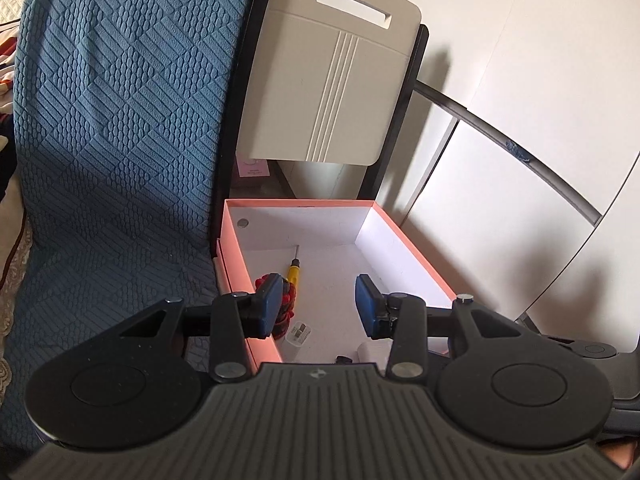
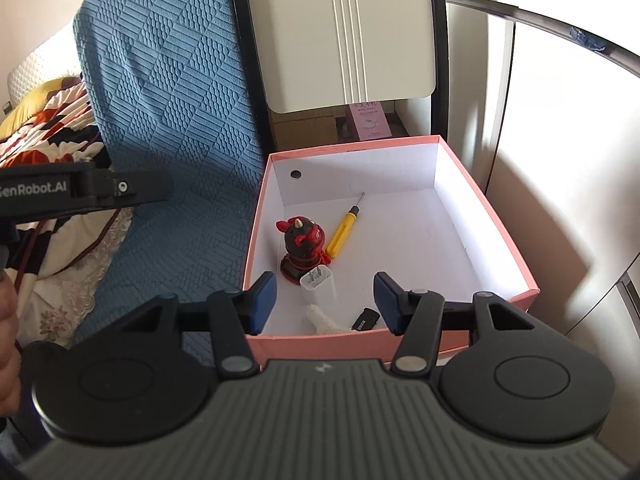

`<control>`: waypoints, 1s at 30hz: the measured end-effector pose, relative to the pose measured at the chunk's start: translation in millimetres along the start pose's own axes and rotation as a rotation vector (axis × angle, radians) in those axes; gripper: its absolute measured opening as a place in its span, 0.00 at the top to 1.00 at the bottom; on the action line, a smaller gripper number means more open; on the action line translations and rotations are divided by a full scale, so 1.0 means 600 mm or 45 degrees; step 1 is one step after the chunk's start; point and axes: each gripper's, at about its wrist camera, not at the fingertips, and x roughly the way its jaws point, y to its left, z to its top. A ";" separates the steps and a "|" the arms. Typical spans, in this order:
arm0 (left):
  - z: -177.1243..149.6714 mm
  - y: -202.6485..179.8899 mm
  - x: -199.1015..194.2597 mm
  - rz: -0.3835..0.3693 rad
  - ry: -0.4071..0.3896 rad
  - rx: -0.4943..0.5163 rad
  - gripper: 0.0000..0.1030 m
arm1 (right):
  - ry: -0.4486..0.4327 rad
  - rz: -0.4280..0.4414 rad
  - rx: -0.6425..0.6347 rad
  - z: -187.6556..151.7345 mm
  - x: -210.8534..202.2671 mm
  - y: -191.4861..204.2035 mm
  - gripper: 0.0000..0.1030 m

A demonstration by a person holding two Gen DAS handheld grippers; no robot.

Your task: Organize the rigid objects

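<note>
A pink box (image 2: 490, 216) with a white inside holds a black-and-red figurine (image 2: 301, 246), a yellow screwdriver (image 2: 341, 233), a white plug charger (image 2: 318, 286), a small black stick (image 2: 365, 319) and a white fuzzy piece (image 2: 325, 320). My right gripper (image 2: 325, 300) is open and empty, hovering over the box's near edge. My left gripper (image 1: 319, 305) is open and empty, above the box (image 1: 412, 248); the figurine (image 1: 286, 300), screwdriver (image 1: 294, 270) and charger (image 1: 300, 334) show between its fingers.
A blue textured cover (image 2: 168, 120) drapes the furniture left of the box. A beige panel (image 2: 344, 32) in a black frame stands behind it. White cabinet doors (image 2: 560, 140) lie to the right. The left gripper's body (image 2: 80, 194) shows at left.
</note>
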 end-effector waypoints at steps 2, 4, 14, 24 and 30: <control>-0.009 0.003 0.002 -0.011 0.011 -0.004 0.55 | 0.001 0.001 0.006 -0.010 0.000 0.004 0.45; -0.016 0.003 0.000 -0.013 0.014 -0.002 0.55 | 0.001 -0.001 0.014 -0.017 0.000 0.007 0.45; -0.040 0.010 -0.018 -0.041 -0.012 0.011 0.55 | 0.009 0.007 0.009 -0.040 -0.006 0.025 0.45; -0.049 0.032 -0.036 -0.040 -0.020 -0.017 0.55 | 0.000 -0.023 -0.004 -0.042 -0.008 0.043 0.45; -0.049 0.028 -0.036 -0.042 -0.018 -0.016 0.53 | 0.003 -0.028 -0.013 -0.044 -0.011 0.043 0.45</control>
